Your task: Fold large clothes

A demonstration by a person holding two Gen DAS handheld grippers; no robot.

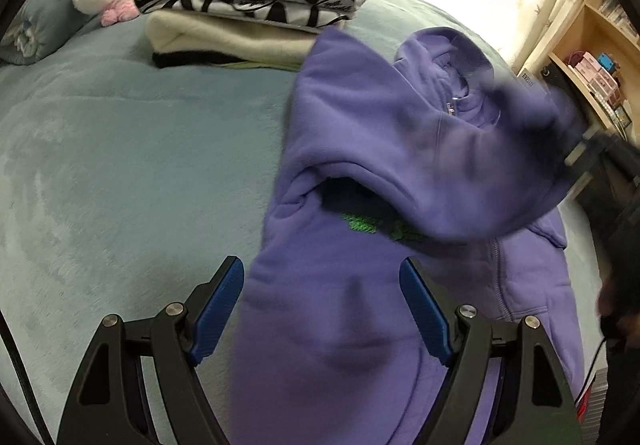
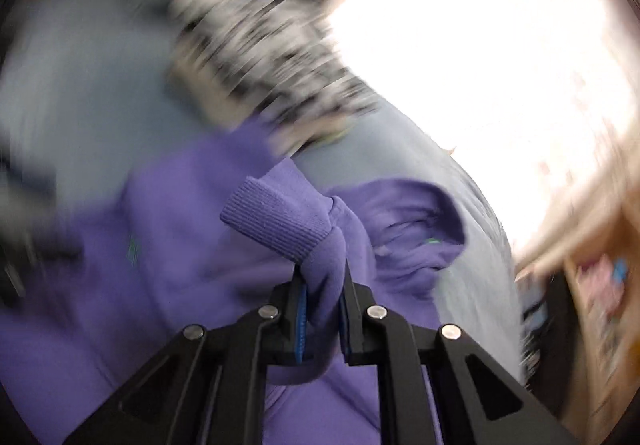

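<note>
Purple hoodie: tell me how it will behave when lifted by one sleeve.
The purple hoodie will probably hang limp: the sleeve already bunches and folds where the right gripper pinches it. Its thick fleece looks fairly heavy for cloth, so the body may drag on the blue blanket. The ribbed cuff seems unlikely to slip.

Motion blur smears most of the right wrist view: the folded patterned garment (image 2: 264, 57) and shelf (image 2: 600, 285) lose all detail. In the left wrist view, the purple hoodie (image 1: 360, 149)'s raised sleeve is blurred, hiding the green chest print (image 1: 360, 223); its hem runs off-frame.
</note>
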